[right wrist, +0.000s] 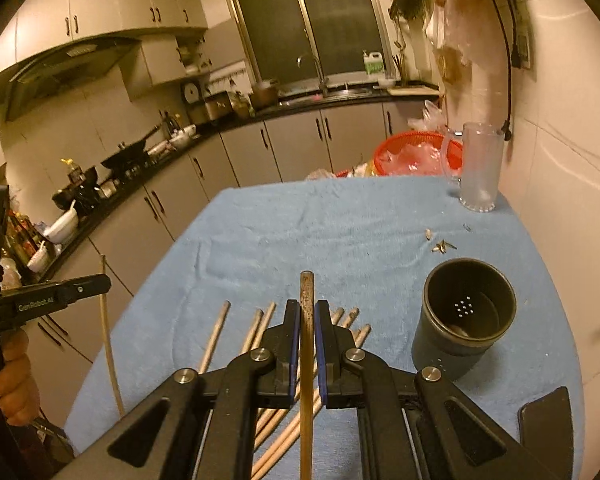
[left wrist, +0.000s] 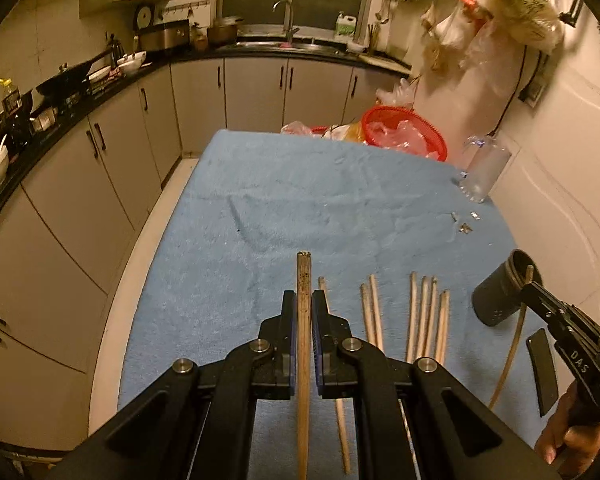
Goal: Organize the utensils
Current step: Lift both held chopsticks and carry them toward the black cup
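Several wooden chopsticks [left wrist: 422,316] lie side by side on the blue cloth [left wrist: 300,200]; they also show in the right wrist view [right wrist: 214,336]. My left gripper [left wrist: 304,300] is shut on one chopstick [left wrist: 303,280] held above the cloth. My right gripper [right wrist: 307,312] is shut on another chopstick [right wrist: 307,292]. A dark round holder [right wrist: 466,316] stands upright to the right of the right gripper; it also shows in the left wrist view [left wrist: 500,296], with the right gripper [left wrist: 530,280] beside it.
A clear glass mug [right wrist: 478,168] and a red basket [right wrist: 412,156] stand at the table's far right. Small metal bits [right wrist: 444,246] lie on the cloth. A dark flat object [left wrist: 542,372] lies near the right edge. The wall is close on the right.
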`<state>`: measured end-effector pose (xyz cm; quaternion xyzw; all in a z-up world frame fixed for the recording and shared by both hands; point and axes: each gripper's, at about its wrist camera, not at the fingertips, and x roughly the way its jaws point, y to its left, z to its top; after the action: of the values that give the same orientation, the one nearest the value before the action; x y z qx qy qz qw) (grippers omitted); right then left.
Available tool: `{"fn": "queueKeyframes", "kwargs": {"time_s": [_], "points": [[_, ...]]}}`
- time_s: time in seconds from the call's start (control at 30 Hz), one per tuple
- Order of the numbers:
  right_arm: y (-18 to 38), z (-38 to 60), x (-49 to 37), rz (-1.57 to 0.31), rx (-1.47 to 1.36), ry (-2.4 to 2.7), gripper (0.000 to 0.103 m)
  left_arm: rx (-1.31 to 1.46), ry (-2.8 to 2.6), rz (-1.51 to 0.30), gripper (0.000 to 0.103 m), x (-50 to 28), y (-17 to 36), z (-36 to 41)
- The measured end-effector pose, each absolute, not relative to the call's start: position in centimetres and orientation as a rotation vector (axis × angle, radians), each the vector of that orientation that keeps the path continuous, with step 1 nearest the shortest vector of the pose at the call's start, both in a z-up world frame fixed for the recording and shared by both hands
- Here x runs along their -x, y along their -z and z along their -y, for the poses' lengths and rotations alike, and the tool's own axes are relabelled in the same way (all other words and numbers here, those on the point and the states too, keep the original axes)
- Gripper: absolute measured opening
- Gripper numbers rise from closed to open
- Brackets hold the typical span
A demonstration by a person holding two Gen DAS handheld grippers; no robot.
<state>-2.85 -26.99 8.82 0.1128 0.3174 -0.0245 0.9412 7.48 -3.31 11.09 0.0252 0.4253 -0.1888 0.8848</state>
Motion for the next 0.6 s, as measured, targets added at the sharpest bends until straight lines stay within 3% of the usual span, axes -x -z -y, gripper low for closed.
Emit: {"fn": "queueKeyframes", "kwargs": {"time_s": [0.6], "points": [[-10.6, 26.9, 4.9, -0.554, -0.238, 0.032, 0.007, -0.062, 0.419, -0.800, 0.007, -4.8, -13.6, 4.0]]}}
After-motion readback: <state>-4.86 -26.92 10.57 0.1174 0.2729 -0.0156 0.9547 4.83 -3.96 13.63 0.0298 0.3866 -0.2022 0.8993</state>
